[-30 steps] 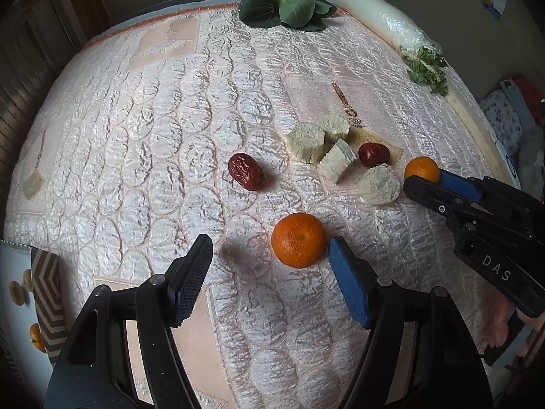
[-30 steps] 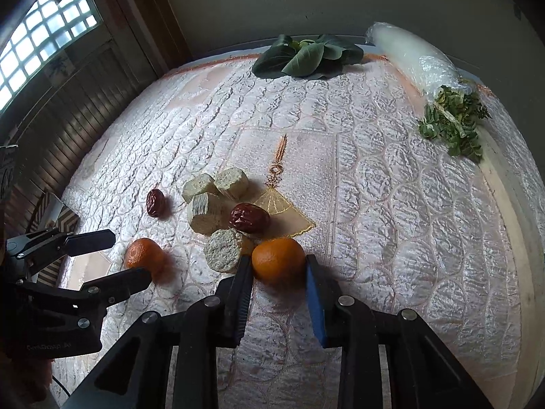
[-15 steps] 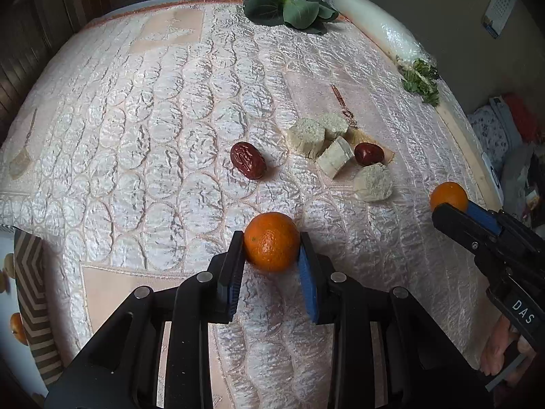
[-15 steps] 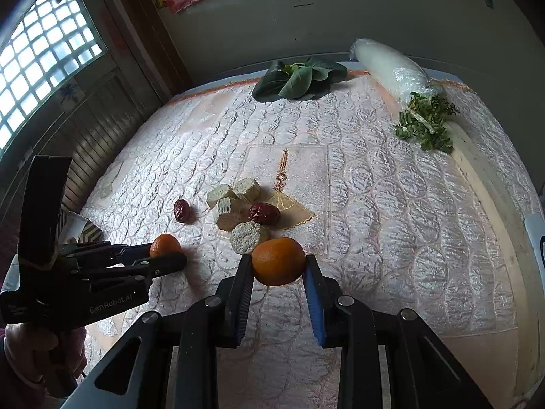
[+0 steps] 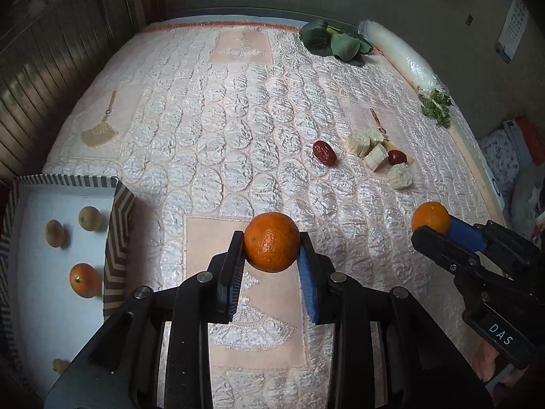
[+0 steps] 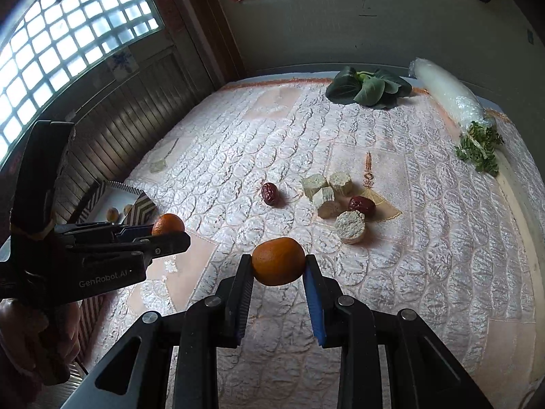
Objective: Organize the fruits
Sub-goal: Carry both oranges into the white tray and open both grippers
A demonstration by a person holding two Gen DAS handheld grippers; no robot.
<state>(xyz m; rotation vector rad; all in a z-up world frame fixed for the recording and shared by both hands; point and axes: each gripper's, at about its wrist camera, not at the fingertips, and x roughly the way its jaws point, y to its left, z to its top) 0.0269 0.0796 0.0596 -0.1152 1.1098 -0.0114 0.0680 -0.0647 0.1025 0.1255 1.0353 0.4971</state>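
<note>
Oranges sit clamped in both grippers above the quilted bed (image 5: pixel 238 129). The left gripper (image 5: pixel 271 248) grasps one orange (image 5: pixel 271 246) between its two pads, the fruit lifted clear of the bedcover; its jaws have just been closing, and they now press on the fruit from both sides. The right gripper (image 6: pixel 278 266) likewise grasps a second orange (image 6: pixel 278 261), held off the cover between a black pad and a blue one. Seen from the left wrist, the right gripper (image 5: pixel 434 228) reaches in from the right side with its fruit at the tip; seen from the right wrist, the left gripper (image 6: pixel 170 233) comes in from the left. Ahead of both grippers and well apart from them lie two red dates (image 5: pixel 324 152), one alone and one (image 5: pixel 396 157) tucked among four pale cut chunks (image 5: pixel 357 142). Farther ahead, at the bed's far edge, rest dark leafy greens (image 5: pixel 335 42), a long white plastic-wrapped roll (image 5: pixel 402 58) and a small bunch of herbs (image 5: pixel 436 105). To the left of the left gripper, off the bed's edge, stands a striped-rimmed tray (image 5: pixel 117 211) with another orange (image 5: pixel 83 279) and several small brownish fruits (image 5: pixel 89 218) on its white floor.
</note>
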